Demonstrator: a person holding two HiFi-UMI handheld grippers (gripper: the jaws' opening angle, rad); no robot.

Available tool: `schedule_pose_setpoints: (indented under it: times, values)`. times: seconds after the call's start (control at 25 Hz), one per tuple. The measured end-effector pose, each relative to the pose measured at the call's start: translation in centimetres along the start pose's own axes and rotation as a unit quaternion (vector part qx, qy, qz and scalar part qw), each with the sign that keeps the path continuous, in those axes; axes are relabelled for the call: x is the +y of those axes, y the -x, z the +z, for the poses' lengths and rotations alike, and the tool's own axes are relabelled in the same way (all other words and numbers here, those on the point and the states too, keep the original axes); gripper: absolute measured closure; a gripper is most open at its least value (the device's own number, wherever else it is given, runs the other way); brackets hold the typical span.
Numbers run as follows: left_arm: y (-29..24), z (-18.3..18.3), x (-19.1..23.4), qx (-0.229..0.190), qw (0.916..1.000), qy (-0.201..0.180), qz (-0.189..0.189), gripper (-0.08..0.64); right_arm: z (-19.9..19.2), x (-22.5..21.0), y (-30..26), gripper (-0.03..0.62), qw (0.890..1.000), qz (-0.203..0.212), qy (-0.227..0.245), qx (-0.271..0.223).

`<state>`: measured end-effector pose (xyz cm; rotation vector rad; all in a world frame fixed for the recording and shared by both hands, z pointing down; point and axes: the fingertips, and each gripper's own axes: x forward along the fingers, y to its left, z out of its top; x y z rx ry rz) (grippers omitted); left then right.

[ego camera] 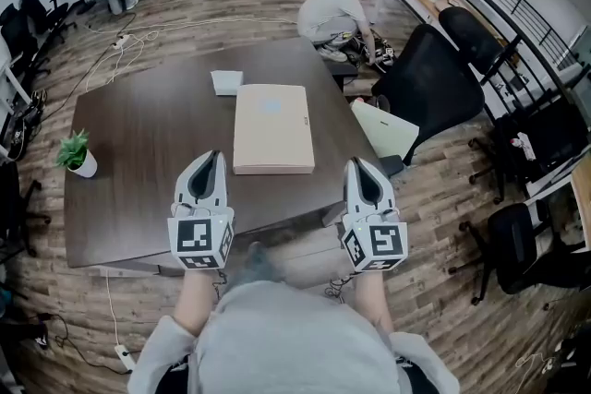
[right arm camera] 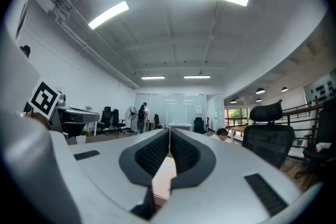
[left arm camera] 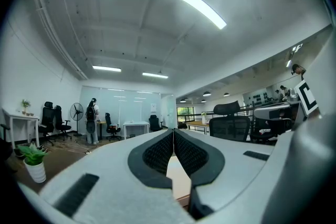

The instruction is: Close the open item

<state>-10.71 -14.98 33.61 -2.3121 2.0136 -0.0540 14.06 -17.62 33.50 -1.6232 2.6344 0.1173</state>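
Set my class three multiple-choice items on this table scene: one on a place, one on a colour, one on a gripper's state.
1. Where is the potted plant? A on the floor; B by the table's left edge; C on a chair.
2. What colour is the flat box? A beige; B red; C blue.
3. The left gripper's jaws are: A wide apart; B shut on the plant; C together, empty.
Answers: 1 B, the head view shows it at the left edge. 2 A, its top is plain beige. 3 C, the pads meet with nothing between them.
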Motion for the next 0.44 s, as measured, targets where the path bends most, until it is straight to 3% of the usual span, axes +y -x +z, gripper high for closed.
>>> schedule_pose_setpoints:
  times: [0.44]
  values:
    - [0.11, 0.12, -0.98, -0.003, 1.0, 0.0, -0.009, 0.549, 0.33, -0.26, 0.55, 0.578, 1.0, -0.001, 0.0, -0.005]
